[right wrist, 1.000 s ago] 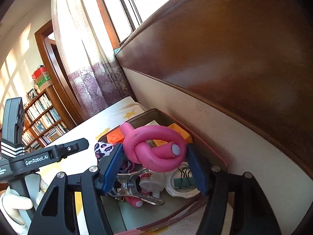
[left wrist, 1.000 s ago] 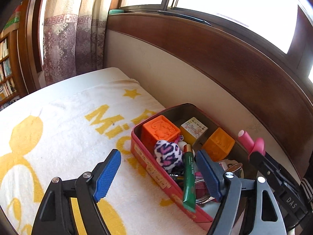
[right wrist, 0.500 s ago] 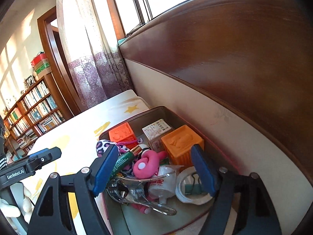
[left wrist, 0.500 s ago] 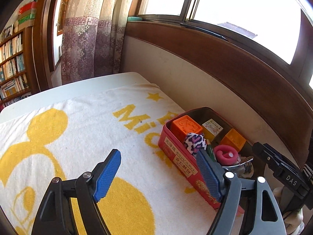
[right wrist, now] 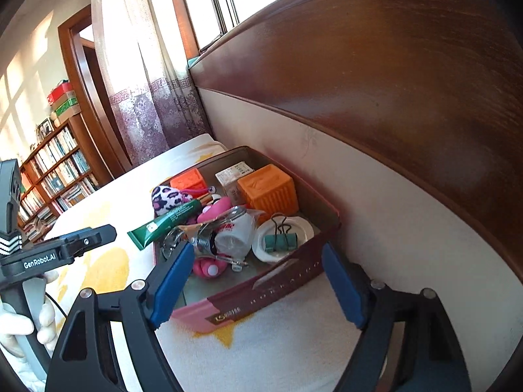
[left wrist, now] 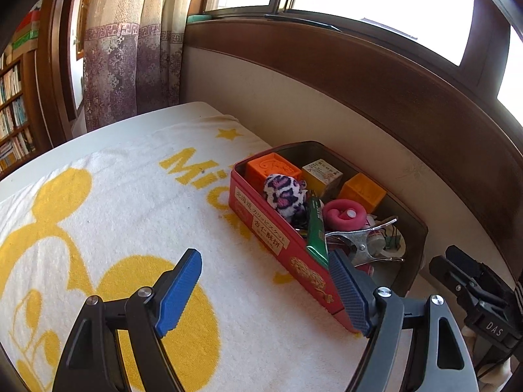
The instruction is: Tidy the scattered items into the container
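Both my left hand-held gripper (left wrist: pixel 261 289) and right hand-held gripper (right wrist: pixel 255 281) are opening wide and carry nothing. The tin (left wrist: pixel 261 225) sits on the towel (left wrist: pixel 114 212), with the pink foam roller (left wrist: pixel 343 215) inside.

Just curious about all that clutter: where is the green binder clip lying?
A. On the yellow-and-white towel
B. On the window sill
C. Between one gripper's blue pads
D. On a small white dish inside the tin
D: the green binder clip rests on the white dish in the tin.
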{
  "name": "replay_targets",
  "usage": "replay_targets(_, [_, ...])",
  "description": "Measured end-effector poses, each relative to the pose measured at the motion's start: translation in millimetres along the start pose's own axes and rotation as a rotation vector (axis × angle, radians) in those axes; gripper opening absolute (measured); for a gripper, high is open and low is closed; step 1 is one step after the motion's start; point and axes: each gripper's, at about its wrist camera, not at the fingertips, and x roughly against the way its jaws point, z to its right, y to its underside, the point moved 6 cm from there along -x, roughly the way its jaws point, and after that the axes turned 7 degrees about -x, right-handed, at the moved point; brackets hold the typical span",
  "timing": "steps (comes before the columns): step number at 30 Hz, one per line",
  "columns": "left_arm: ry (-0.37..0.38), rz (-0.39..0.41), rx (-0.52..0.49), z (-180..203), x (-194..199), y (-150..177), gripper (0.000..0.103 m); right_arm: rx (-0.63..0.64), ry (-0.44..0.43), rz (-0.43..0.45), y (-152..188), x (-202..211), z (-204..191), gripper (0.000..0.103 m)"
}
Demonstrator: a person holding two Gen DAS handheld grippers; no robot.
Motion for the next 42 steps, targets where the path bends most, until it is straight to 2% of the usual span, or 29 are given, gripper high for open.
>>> replay_targets(1, [0.002,0.007,-0.008,5,3,1,0.095,0.018,0.003,0.000,4,2,-2,0.083])
replay_targets(3, [0.009,0.033,-0.026,16,10,1,0.101,0.053,0.011,0.004,9,6,-6,0.083])
replay_targets(7, [-0.015,0.090,-0.080,35,29,-3,0.101,0.098,0.038,0.034,14,16,-12,0.084])
replay_targets(10, [-0.050,0.125,-0.111,45,40,-6,0.102,0.090,0.023,0.040,14,20,-12,0.084])
replay_targets(17, [-0.219,0.199,-0.124,47,56,-14,0.102,0.077,0.019,0.048,17,28,-12,0.084])
replay_targets(21, [-0.282,0.221,-0.152,50,64,-17,0.102,0.076,0.018,0.059,16,33,-11,0.084])
replay_targets(27, [-0.213,0.193,-0.165,62,60,-15,0.102,0.073,0.019,0.084,13,43,-10,0.084])
replay_targets(36, [-0.194,0.192,-0.178,72,62,-14,0.102,0.091,0.054,0.143,7,61,-8,0.085])
replay_targets(42, [-0.170,0.137,-0.173,74,52,-9,0.102,0.092,0.059,0.161,6,64,-8,0.087])
